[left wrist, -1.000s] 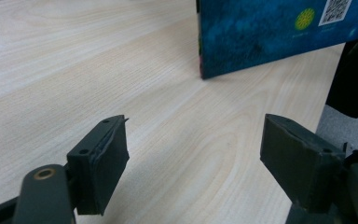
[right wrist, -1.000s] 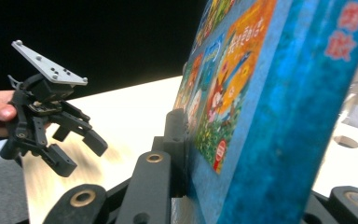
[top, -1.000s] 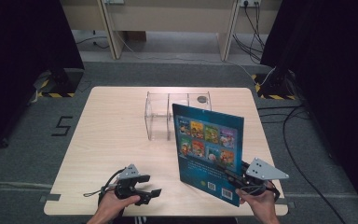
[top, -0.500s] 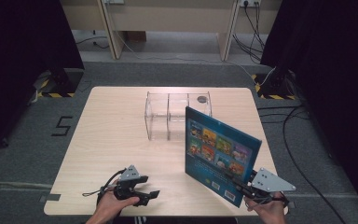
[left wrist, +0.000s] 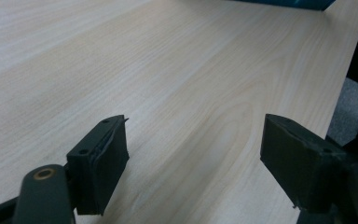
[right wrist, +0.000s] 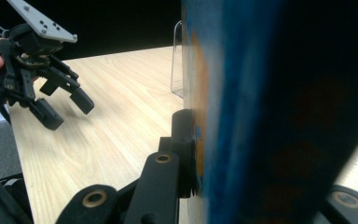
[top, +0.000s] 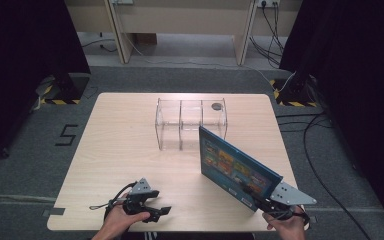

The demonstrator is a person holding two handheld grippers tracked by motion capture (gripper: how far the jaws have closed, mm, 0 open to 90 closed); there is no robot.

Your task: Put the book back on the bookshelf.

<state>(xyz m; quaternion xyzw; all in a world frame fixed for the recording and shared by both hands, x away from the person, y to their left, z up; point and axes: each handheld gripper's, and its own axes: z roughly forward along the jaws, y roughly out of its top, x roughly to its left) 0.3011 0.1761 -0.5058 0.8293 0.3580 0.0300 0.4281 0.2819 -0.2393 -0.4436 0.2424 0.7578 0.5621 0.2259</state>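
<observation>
A blue picture book (top: 232, 166) with small coloured panels on its cover leans over the right front part of the table, top edge tipped toward the right. My right gripper (top: 258, 196) is shut on its lower corner near the front edge. In the right gripper view the book (right wrist: 270, 93) stands edge-on between the jaws, with one black pad pressed against its cover. My left gripper (top: 156, 211) rests low at the front left, open, with nothing between its fingers. In the left gripper view its jaws (left wrist: 193, 158) stand wide apart over bare wood.
A clear three-compartment acrylic rack (top: 190, 122) stands at the middle back of the wooden table (top: 115, 145), just behind the book. A small dark round thing (top: 216, 106) lies by the rack's far right. The left gripper (right wrist: 65, 108) appears far off in the right gripper view.
The book has swung from nearly upright to leaning low toward the right, and my right gripper has shifted right along the front edge with it. The left gripper has stayed put.
</observation>
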